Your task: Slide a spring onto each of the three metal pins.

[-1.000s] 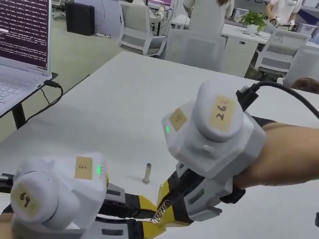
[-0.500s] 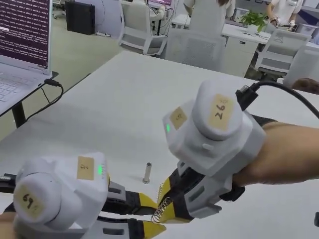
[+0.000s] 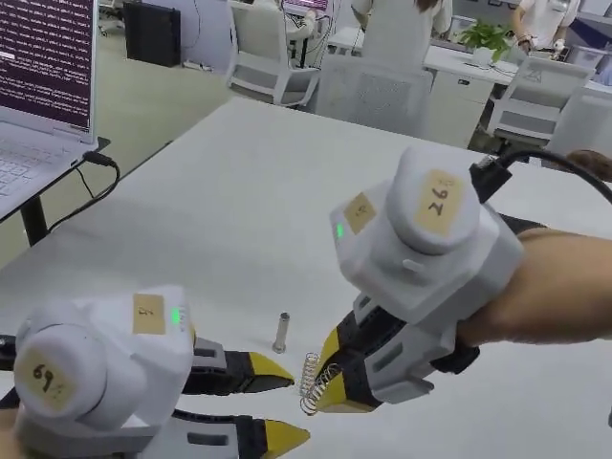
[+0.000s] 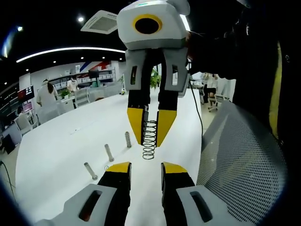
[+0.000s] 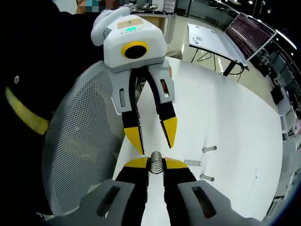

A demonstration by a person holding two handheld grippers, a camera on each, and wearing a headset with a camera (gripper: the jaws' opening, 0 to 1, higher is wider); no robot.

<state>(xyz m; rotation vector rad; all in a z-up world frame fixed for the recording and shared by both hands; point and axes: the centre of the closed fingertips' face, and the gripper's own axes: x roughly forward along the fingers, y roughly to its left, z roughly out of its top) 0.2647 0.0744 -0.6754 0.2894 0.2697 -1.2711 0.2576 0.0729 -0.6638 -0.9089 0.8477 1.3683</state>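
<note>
Spring [image 3: 311, 381]: bright bare metal wire, glossy. Pin [image 3: 282, 332] at its 11 o'clock: duller grey metal, smooth, satin. Desk [image 3: 239, 191]: white, matt, smooth. Right tool [image 3: 327, 381] and left tool [image 3: 295, 406]: satin white plastic shells, black frames, matt yellow tips, paper labels [image 3: 437, 206] on top. Chair back [image 4: 244, 155], 3 o'clock in the left gripper view: perforated grey mesh.

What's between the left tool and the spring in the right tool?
Nothing: a bare gap separates the left tool from the spring, clear in the left gripper view.
</note>
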